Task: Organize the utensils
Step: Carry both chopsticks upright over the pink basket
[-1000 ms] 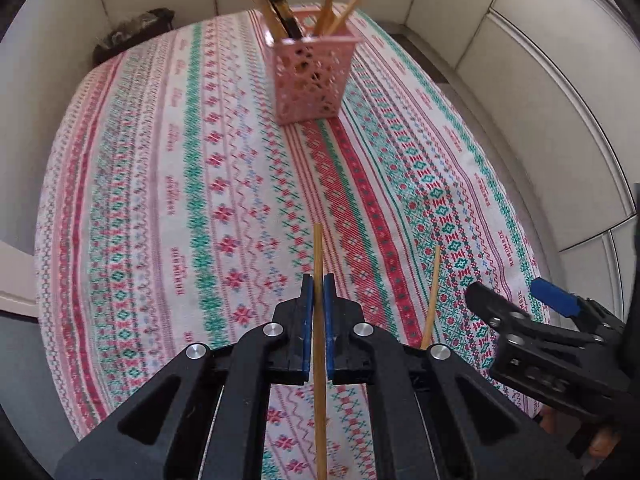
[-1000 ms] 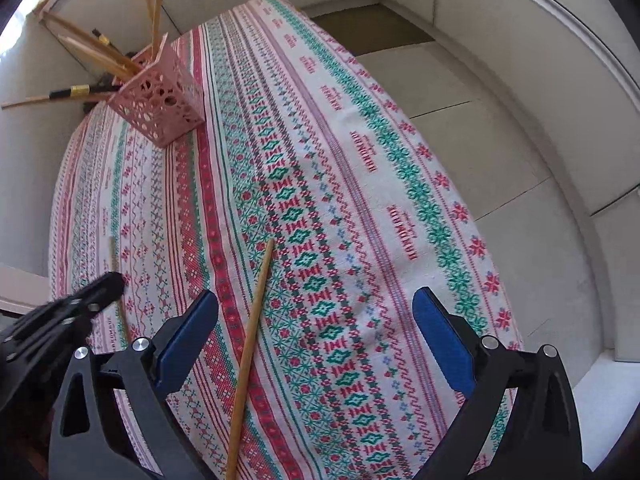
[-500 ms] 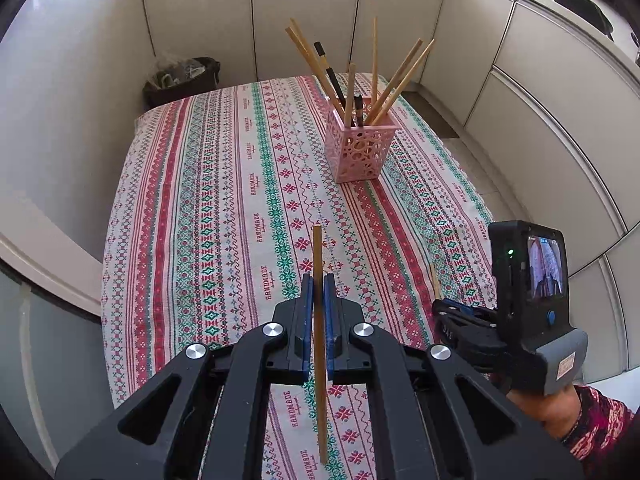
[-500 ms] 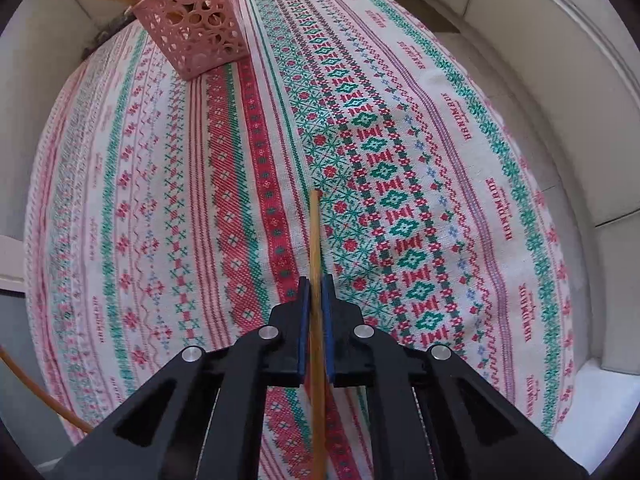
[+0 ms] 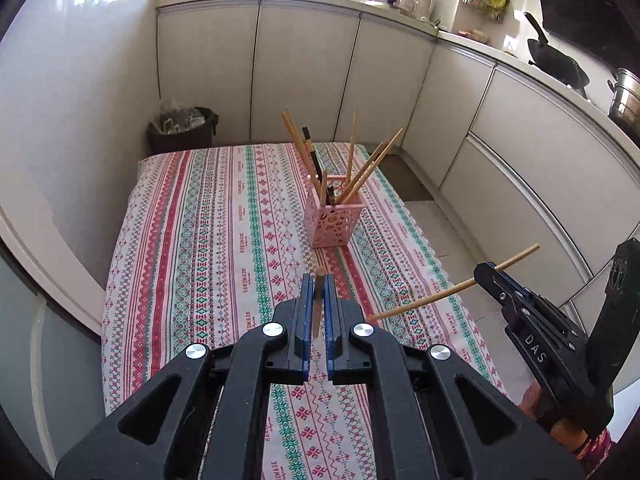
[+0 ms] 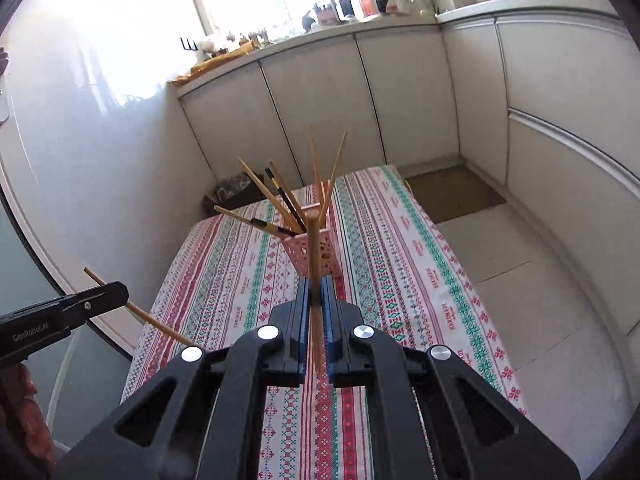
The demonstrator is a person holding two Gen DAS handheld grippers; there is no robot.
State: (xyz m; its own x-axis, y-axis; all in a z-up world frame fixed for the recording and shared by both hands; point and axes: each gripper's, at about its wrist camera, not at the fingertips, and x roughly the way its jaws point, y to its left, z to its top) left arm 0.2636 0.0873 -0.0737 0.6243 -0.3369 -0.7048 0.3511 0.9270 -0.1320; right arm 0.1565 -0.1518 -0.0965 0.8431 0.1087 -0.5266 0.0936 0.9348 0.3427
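A pink perforated holder (image 5: 334, 222) (image 6: 316, 256) stands on the far half of the patterned tablecloth (image 5: 208, 240) and bristles with several wooden and black chopsticks. My left gripper (image 5: 319, 284) is shut on a wooden chopstick (image 5: 318, 304), held in the air above the near part of the table. My right gripper (image 6: 317, 288) is shut on another wooden chopstick (image 6: 313, 248) that points toward the holder. In the left wrist view the right gripper (image 5: 486, 270) shows at the right with its chopstick (image 5: 432, 298) lying crosswise. In the right wrist view the left gripper (image 6: 120, 290) shows at the left with its chopstick (image 6: 156, 322).
White cabinet fronts (image 5: 304, 72) run behind and along the right of the table, with cluttered counters on top. A dark bin (image 5: 182, 130) sits past the table's far left corner. Tiled floor (image 6: 532, 312) lies to the right. A wok and pot (image 5: 560, 66) stand at the upper right.
The right gripper shut on the chopstick that lay on the cloth and lifted it. Both grippers rose and tilted up, so the cabinets and counters have come into view.
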